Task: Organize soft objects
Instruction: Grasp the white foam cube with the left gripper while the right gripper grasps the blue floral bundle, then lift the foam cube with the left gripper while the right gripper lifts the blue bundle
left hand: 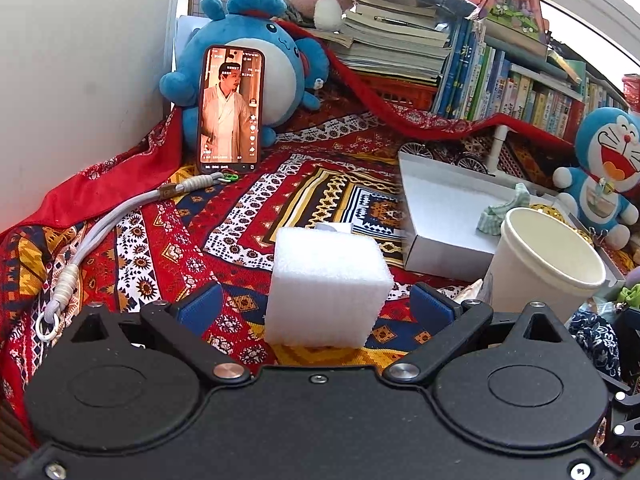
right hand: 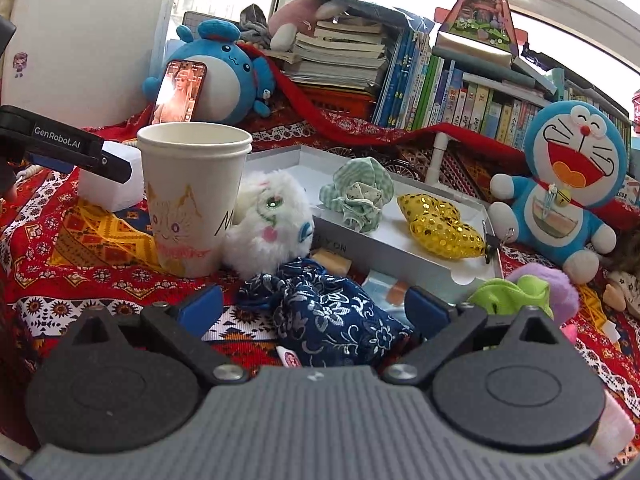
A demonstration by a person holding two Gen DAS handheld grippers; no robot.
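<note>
A white foam cube [left hand: 328, 286] sits on the patterned cloth between the spread blue pads of my open left gripper [left hand: 316, 308]; the pads stand apart from its sides. The cube also shows in the right wrist view [right hand: 110, 188], behind the left gripper's finger [right hand: 80, 154]. My right gripper [right hand: 314, 306] is open around a navy floral fabric pouch [right hand: 336, 320], not pressing it. A white shallow box [right hand: 408, 240] holds a green checked scrunchie [right hand: 358, 194] and a gold sequin heart [right hand: 440, 226]. A white fluffy plush [right hand: 272, 224] leans beside a paper cup [right hand: 192, 196].
A phone [left hand: 231, 110] leans on a blue round plush [left hand: 248, 64]. A Doraemon plush [right hand: 568, 188] sits at the right. Green and purple soft toys [right hand: 524, 288] lie by the box's near corner. Books [right hand: 460, 92] line the back. A grey lanyard [left hand: 92, 236] lies at the left.
</note>
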